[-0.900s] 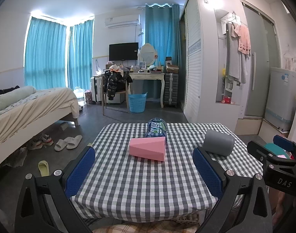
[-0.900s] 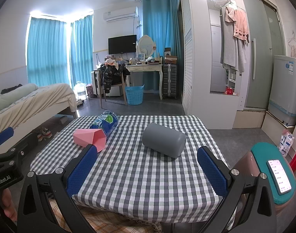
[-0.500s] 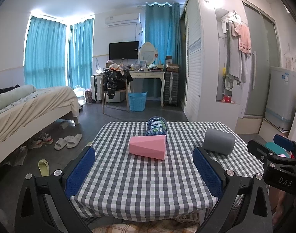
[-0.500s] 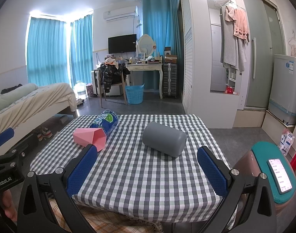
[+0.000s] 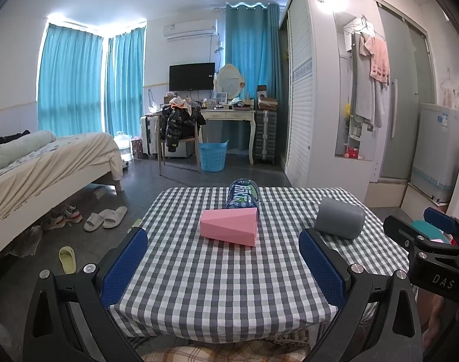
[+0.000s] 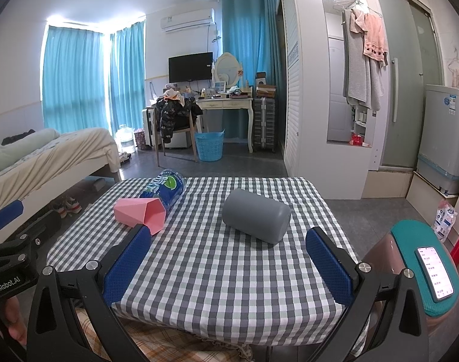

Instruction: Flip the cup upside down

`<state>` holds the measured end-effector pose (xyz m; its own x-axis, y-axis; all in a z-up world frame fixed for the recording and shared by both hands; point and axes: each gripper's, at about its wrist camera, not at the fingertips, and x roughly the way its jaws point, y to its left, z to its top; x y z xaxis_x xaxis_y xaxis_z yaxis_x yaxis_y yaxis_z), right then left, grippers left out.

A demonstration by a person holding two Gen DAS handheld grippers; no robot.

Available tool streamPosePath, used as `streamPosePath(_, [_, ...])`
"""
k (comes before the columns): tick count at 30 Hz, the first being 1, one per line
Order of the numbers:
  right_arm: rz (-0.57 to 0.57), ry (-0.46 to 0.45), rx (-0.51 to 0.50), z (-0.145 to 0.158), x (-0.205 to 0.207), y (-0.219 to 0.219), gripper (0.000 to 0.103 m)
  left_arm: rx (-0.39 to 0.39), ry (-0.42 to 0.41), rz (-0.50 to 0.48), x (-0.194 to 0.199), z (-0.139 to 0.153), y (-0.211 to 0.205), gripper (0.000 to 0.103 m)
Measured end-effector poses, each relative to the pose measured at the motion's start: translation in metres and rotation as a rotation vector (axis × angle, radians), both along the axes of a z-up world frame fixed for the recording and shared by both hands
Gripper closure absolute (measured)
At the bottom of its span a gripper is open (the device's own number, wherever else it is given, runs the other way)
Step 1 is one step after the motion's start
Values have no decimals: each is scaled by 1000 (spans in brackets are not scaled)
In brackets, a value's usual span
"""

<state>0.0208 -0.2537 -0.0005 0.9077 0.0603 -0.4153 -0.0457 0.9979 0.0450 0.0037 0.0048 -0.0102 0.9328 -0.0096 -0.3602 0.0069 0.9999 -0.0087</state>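
1. Left wrist view: left tongs [image 5: 223,259] wide open, holding nothing, low at the near edge of the table [image 5: 217,289].
2. Grey cup [image 5: 340,217] lies on its side at the table's right side, long axis across the view, rounded end toward the right; mouth not visible here.
3. Pink cup [image 5: 229,226] lies on its side mid-table, wider end to the right. Bottle [image 5: 243,193] lies just behind it, touching or nearly, long axis running away from the camera.
4. Right tongs [image 5: 434,241] show at the right edge, beside the grey cup.
5. Right wrist view: right tongs [image 6: 227,267] wide open, empty, at the near table [image 6: 229,286] edge.
6. Grey cup [image 6: 256,219] on its side straight ahead, axis slanting from far-left to near-right, closed end near-right. Clear cloth between tongs and cup.
7. Pink cup [image 6: 140,212] to the left, open mouth facing near-right; bottle [image 6: 163,188] behind it. Left tongs [image 6: 6,220] at the left edge.
8. Phone [image 6: 435,273] on a teal stool [image 6: 410,241] at right, off the table.
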Motion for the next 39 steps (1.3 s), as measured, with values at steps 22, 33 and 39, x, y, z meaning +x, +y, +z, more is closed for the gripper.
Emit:
streamPosePath(22, [3, -2, -2, -4, 3, 4, 0, 1, 2, -10, -4, -1, -6, 0])
streamPosePath(33, [21, 1, -3, 4, 21, 7, 0, 12, 37, -12, 16, 4, -13, 0])
streamPosePath(39, [13, 15, -6, 6, 47, -1, 0, 12, 70, -3, 48, 11, -18, 0])
